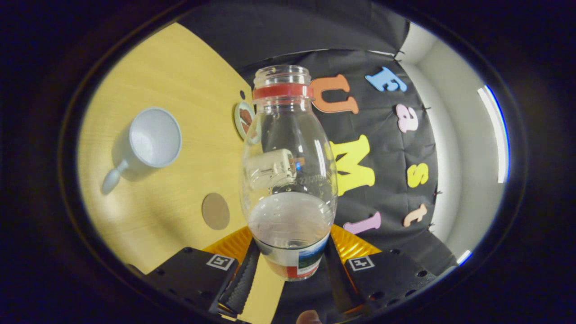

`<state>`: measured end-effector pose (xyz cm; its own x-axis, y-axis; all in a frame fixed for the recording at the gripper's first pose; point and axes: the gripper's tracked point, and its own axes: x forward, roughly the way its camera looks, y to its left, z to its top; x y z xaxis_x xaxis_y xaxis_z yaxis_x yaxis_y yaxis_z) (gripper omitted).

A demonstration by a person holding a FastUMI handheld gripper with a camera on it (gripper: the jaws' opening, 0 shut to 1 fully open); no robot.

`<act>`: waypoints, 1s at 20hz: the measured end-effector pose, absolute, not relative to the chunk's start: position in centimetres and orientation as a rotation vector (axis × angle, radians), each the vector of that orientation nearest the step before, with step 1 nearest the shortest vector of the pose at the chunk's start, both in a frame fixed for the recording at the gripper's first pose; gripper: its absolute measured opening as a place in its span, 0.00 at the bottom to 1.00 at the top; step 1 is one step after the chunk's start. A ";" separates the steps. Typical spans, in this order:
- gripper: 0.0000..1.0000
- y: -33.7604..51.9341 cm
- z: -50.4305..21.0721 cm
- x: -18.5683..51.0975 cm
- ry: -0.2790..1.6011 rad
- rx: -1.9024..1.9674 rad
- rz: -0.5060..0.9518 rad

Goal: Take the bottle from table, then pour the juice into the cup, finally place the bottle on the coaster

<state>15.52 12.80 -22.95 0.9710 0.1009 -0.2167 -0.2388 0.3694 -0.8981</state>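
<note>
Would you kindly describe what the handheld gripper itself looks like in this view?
The gripper has two black, blocky fingers with small round holes. Each carries a white square tag with a black pattern. Their inner pads are black and ribbed. Behind them sits a glossy orange-yellow ridged plate. No cables or sleeve are visible.

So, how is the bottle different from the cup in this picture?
The bottle is clear plastic with a red neck ring, while the cup is opaque pale blue-grey. The bottle is held between the gripper fingers; the cup rests apart on the wooden table. The cup has a handle, the bottle none. Both have open mouths.
</note>
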 end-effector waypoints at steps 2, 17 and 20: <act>0.77 13.5 -23.7 14.8 0.156 -0.982 0.262; 0.77 12.4 -17.3 10.1 0.146 -0.037 0.389; 0.76 11.9 -16.2 11.8 0.186 0.023 0.411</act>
